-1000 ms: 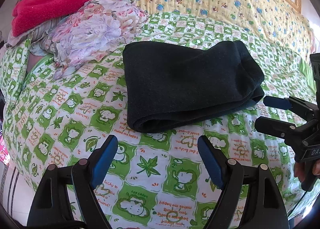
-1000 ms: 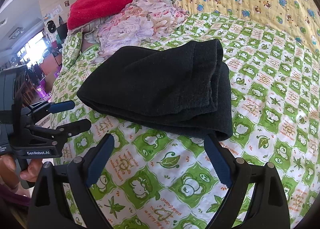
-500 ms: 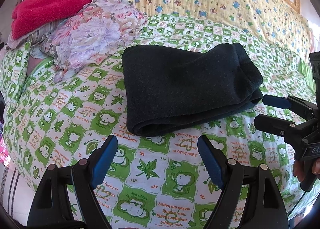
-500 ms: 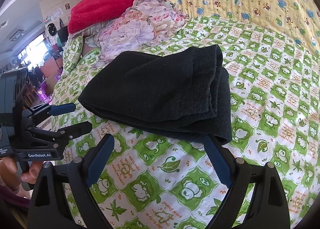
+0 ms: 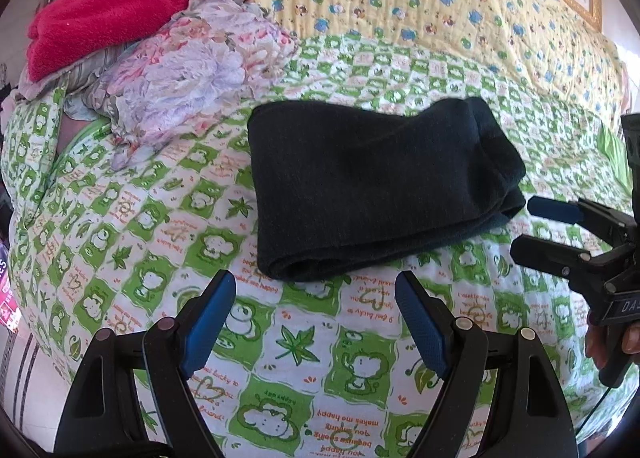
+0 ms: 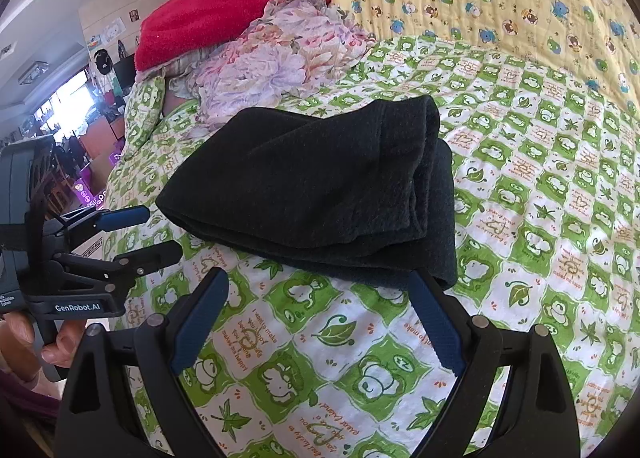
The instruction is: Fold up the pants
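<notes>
The black pants [image 5: 372,190] lie folded in a thick rectangle on the green and white bedspread [image 5: 120,218], near a floral cloth [image 5: 188,70] and a red blanket [image 5: 120,6]. The left gripper [image 5: 316,322] and the right gripper [image 6: 316,318] both hang just beside the pants' near edge, fingers wide apart and holding nothing
</notes>
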Available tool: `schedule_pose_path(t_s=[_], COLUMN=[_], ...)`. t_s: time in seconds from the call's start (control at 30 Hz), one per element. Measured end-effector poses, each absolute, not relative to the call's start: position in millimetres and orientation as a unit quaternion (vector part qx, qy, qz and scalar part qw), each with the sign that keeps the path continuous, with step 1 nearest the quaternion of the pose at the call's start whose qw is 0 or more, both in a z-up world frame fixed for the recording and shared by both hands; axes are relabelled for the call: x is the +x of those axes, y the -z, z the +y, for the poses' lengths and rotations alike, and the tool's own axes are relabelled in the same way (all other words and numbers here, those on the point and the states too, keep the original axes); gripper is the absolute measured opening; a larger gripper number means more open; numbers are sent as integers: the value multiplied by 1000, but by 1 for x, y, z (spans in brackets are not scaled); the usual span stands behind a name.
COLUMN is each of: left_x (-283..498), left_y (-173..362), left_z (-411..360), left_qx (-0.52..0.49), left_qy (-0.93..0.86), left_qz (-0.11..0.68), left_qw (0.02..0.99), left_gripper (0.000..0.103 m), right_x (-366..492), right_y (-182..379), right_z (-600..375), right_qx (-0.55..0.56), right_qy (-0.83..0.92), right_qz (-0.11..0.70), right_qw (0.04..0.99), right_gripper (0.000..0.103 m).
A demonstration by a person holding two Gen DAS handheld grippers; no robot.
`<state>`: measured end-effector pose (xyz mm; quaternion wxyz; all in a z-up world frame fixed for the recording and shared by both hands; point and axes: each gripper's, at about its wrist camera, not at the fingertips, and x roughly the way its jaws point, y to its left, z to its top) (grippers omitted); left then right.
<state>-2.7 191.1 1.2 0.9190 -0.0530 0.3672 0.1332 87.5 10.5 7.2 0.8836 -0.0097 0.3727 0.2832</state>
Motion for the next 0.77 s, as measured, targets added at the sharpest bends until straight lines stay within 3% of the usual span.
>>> schedule_pose_path(t_s=[0.77], left_x=[1], left_y=[-12], left_z=[190], left_qx=[-47], left_qy=[-145], left_qz=[354], left_qw=[923], left_gripper=[82], right_x=[89], right_y=[-13], right_z=[4], right_qx=[-5], right_qy=[-274], right_qz=[363], right_qw=[891], right_gripper=[91])
